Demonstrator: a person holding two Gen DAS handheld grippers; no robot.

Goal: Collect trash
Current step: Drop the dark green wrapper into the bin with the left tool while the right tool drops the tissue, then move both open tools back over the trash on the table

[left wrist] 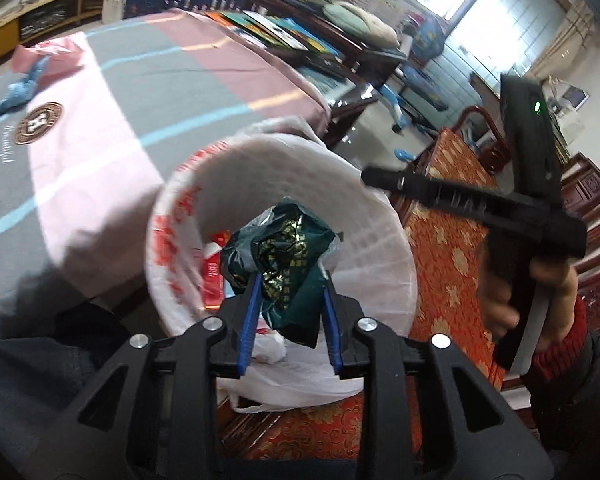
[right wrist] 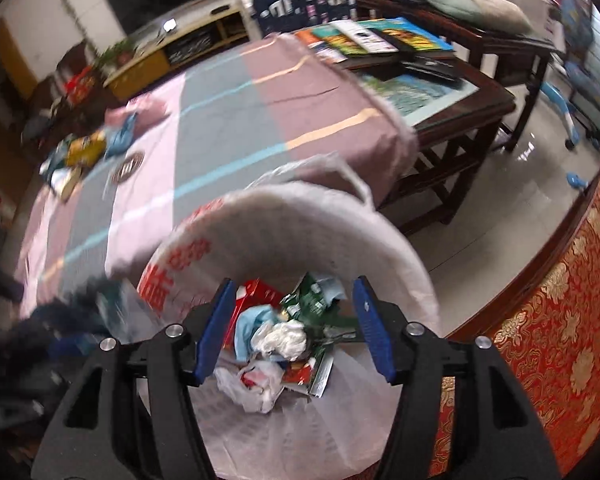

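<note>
Left wrist view: left gripper [left wrist: 290,286] pinches crumpled dark-green foil wrapper [left wrist: 288,256], gold print unreadable, over white red-printed plastic bin liner [left wrist: 180,240]; right gripper [right wrist: 294,318] gapes empty.

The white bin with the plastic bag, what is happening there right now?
A person holding a gripper in each hand is throwing trash into the bag-lined bin beside the cloth-covered table. The left gripper is above the bin with a crumpled dark green wrapper between its blue pads. The right gripper is open and empty over the bin, with wrappers, tissue and a small bag lying below it. More trash waits at the far end of the table.
</note>
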